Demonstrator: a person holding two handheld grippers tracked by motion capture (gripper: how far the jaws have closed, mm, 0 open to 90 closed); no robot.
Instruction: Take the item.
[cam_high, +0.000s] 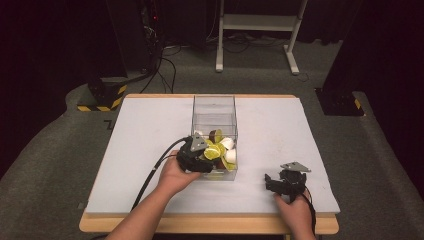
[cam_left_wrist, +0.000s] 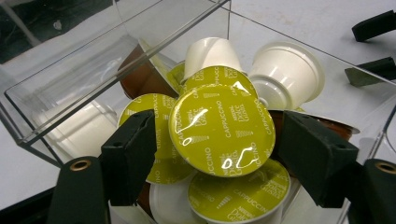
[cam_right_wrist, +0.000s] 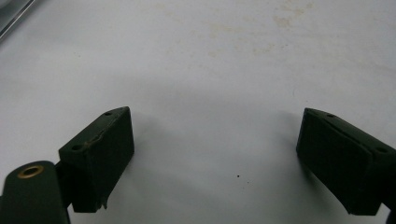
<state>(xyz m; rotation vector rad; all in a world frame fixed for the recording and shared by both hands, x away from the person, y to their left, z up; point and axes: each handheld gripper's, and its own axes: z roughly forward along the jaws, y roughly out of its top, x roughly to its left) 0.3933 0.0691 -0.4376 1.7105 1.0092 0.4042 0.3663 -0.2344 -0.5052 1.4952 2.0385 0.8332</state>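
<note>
A clear plastic box (cam_high: 214, 107) stands in the middle of the white table (cam_high: 150, 130), and its near end is piled with coffee capsules. My left gripper (cam_high: 212, 152) reaches over the box's near left corner. In the left gripper view its jaws are closed on a green-lidded capsule (cam_left_wrist: 222, 128) marked Cappuccino, held above the pile. Other green-lidded capsules (cam_left_wrist: 243, 196), white ones (cam_left_wrist: 285, 70) and a brown one (cam_left_wrist: 144, 77) lie beneath it. My right gripper (cam_high: 270, 182) rests open on the table at the near right, and its jaws (cam_right_wrist: 219, 158) hold nothing.
The far half of the box (cam_left_wrist: 84, 70) holds little. Bare table (cam_right_wrist: 210, 70) lies all around the box. Beyond the table are a white stand (cam_high: 257, 22), cables and black equipment with yellow-striped bases (cam_high: 102, 97).
</note>
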